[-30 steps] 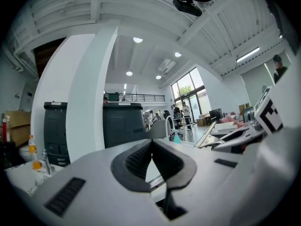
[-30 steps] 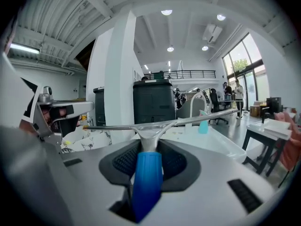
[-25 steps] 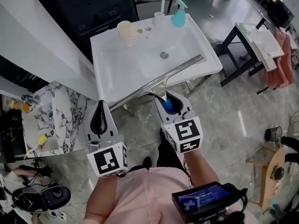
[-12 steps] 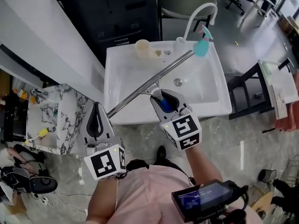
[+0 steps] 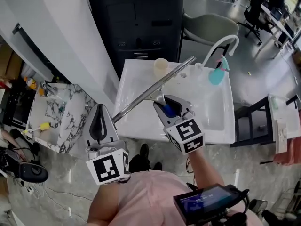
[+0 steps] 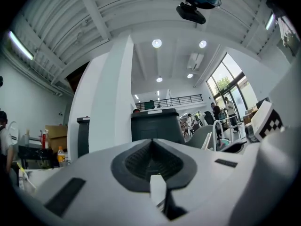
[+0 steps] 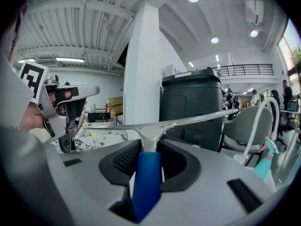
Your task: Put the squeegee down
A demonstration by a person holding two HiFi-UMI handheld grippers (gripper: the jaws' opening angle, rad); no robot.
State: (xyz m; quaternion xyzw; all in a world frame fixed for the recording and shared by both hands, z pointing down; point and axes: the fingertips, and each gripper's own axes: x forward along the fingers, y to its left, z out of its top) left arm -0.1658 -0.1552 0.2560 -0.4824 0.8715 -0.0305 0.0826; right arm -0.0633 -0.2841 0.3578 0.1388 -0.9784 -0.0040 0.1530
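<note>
Squeegee [image 5: 150, 90], one long bright-metal blade on a blue handle, slants from centre-left to upper centre of the frame, over a glossy white rectangular sink [image 5: 136, 131]. Its handle is pinched between the ribbed black pads of the right gripper [image 5: 168, 102]. The left gripper [image 5: 99, 111], at lower left, has its jaws pressed together on nothing. Along the sink's far edge stand one pale round cup [image 5: 161, 66], one curved white faucet [image 5: 227, 37] and one teal spray bottle [image 5: 216, 74].
</note>
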